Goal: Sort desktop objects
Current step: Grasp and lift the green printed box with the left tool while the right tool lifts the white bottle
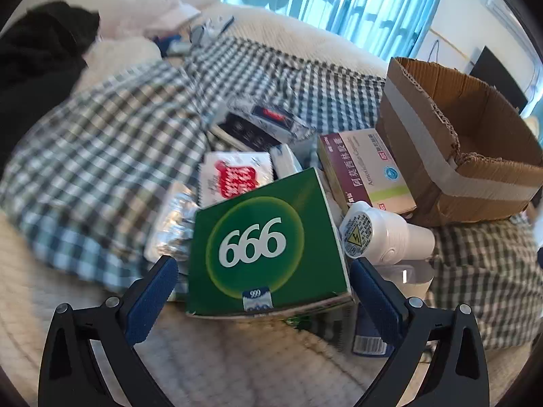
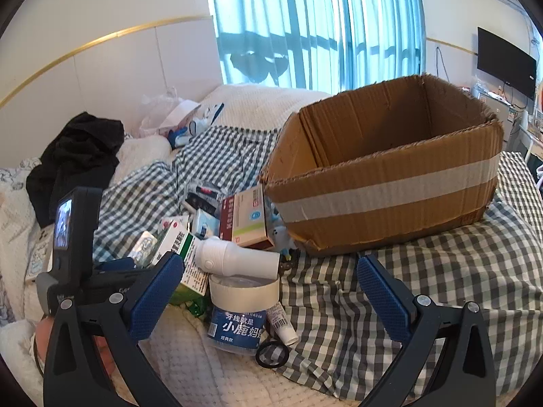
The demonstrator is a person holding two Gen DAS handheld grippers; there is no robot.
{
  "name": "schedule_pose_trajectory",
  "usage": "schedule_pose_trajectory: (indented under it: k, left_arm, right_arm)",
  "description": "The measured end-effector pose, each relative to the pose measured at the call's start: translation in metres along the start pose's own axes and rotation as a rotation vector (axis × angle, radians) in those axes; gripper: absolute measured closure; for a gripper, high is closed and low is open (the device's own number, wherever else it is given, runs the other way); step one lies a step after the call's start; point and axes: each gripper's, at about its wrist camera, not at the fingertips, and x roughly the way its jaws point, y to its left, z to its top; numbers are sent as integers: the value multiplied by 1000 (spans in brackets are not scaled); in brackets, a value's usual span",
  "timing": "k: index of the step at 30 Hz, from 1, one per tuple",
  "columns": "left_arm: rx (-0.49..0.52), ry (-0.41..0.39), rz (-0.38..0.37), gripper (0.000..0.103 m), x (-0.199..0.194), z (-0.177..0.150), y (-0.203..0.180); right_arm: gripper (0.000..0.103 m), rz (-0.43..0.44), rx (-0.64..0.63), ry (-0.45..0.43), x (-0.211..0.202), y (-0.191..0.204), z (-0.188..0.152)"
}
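Note:
A green medicine box (image 1: 268, 247) with a white number on its face lies at the front of a pile on the bed. My left gripper (image 1: 264, 266) is open and straddles that box's near end; a gap shows at the left pad and the right pad is very close to the box's edge. My right gripper (image 2: 270, 263) is open over the checked cloth, holding nothing. Just ahead of it lie a white bottle (image 2: 237, 259) on its side and a clear jar with a blue label (image 2: 237, 322). An open cardboard box (image 2: 383, 183) with a white tape band stands beyond.
The pile also holds a maroon-and-white medicine box (image 1: 363, 169), a red-and-white packet (image 1: 234, 176), foil blisters (image 1: 173, 217), a small tube (image 2: 281, 325) and a black ring (image 2: 271, 354). Black clothing (image 2: 74, 156) lies at the far left. A checked cloth (image 2: 424, 288) covers the bed.

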Motion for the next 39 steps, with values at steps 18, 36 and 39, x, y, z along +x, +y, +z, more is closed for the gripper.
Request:
schedule_pose_trajectory:
  k: [18,36,39]
  left_arm:
    - [49,-52,37,6,-53,-10,-8]
    - [-77,-163,199,6,-58,19,56]
    - [-92,-154,196,6,-54,20,59]
  right_arm:
    - [0,59,-4,97,54,13,-1]
    - [0,53,-181,253,145,69,-11]
    - [0,14,-203,266,153,73,-15]
